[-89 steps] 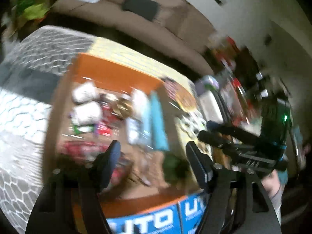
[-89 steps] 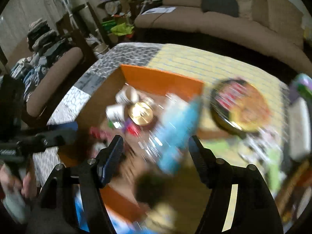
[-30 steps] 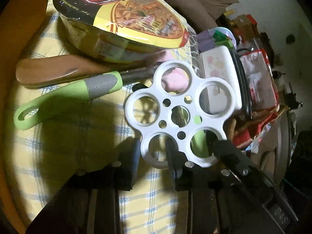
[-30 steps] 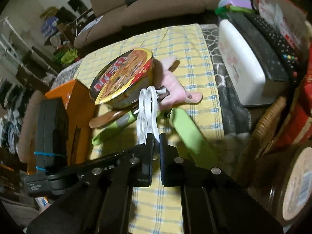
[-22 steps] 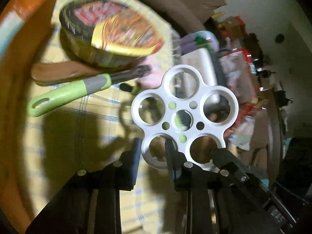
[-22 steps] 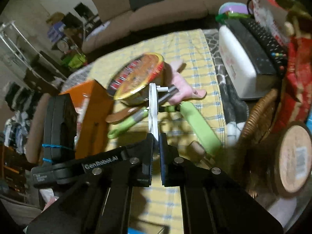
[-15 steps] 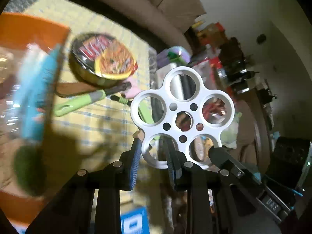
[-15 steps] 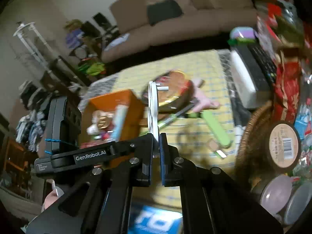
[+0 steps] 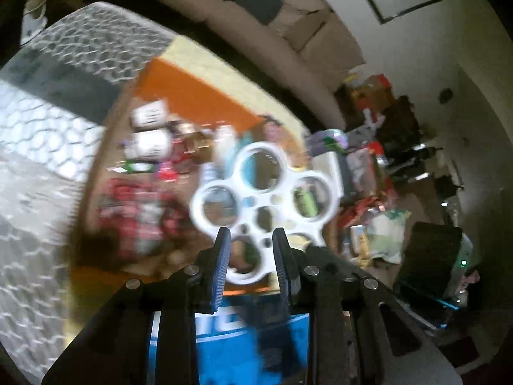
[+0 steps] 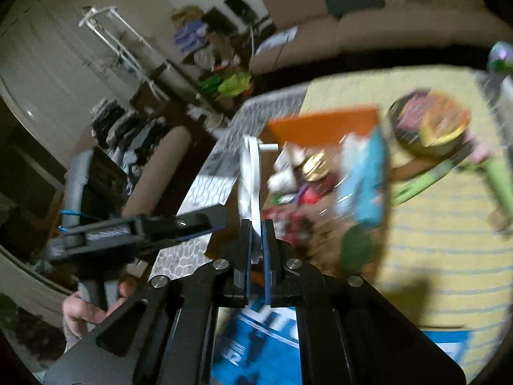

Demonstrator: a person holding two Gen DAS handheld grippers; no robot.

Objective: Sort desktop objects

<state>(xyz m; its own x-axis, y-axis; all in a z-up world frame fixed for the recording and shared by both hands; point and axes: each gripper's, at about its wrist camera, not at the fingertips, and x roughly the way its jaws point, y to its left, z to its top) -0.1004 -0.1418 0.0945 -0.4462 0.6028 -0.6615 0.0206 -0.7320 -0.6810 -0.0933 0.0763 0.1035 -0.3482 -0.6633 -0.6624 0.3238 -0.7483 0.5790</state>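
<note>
Yellow checked cloth (image 10: 449, 240) covers the table, where the orange box (image 10: 320, 125) already holds a blurred heap of bottles and packets, while the noodle bowl (image 10: 429, 122) and green-handled tool (image 10: 426, 176) lie outside it, so the sorting looks partly done. The right gripper (image 10: 255, 240) pinches the white ringed disc (image 10: 248, 173) edge-on above the box. The left gripper (image 9: 251, 256) points at the disc's face with its fingers narrowed about the lower lobe; whether they touch it I cannot tell.
</note>
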